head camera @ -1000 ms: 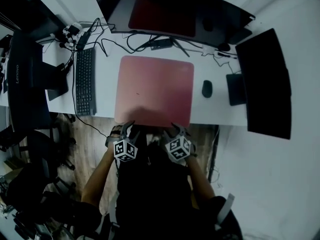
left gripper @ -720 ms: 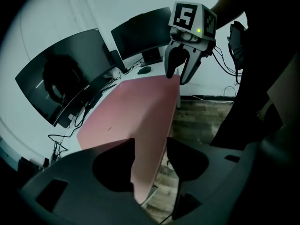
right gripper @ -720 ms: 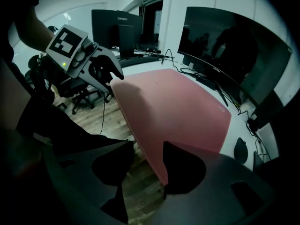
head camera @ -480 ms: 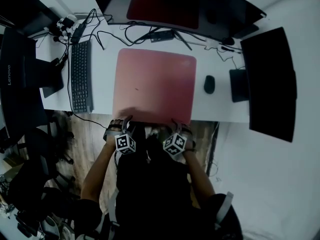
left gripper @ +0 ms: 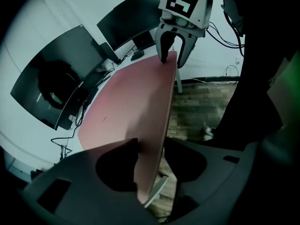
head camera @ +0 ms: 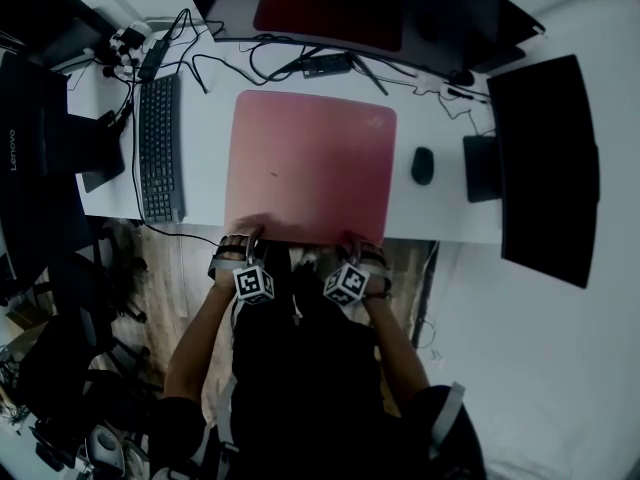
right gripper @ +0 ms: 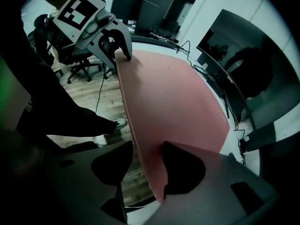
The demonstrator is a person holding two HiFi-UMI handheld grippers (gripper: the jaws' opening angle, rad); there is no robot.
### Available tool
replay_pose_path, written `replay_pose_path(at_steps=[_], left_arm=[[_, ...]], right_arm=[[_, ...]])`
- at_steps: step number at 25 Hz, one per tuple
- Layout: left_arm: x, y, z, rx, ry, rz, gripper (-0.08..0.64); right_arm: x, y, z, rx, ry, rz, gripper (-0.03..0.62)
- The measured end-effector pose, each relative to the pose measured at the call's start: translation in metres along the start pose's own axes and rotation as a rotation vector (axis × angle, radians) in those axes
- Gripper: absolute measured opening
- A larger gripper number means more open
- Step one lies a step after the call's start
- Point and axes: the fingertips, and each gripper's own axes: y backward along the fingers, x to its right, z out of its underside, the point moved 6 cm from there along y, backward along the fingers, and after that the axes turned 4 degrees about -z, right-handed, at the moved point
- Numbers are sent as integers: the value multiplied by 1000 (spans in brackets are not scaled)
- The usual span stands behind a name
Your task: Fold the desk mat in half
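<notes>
Mat (right gripper: 180,93) edge inside right gripper (right gripper: 147,148)

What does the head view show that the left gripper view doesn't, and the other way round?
Only the head view shows the black keyboard on the white desk, and the person's arms. Only the left gripper view shows the left gripper up close: its jaws are closing, with the mat's near edge between them. Both views show the pink desk mat, the right gripper at the mat's near edge, and the dark monitors.
</notes>
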Motion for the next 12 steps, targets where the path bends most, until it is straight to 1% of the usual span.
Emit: replay_pose_path(at_steps=[3,5,9,12], left_arm=[[3,-2,2,-3,-7,5,175],[2,-1,2,0,-10,2,170],[0,-1,2,2,6,4,161],[0,-3,4,-5,10,8,154]], right_arm=[[-1,-7,3,8,9,36,186],[0,-5,2,5,11,42,183],[2,0,0,0,-6,-16,168],[4,5,-2,-2,-8,-52,133]])
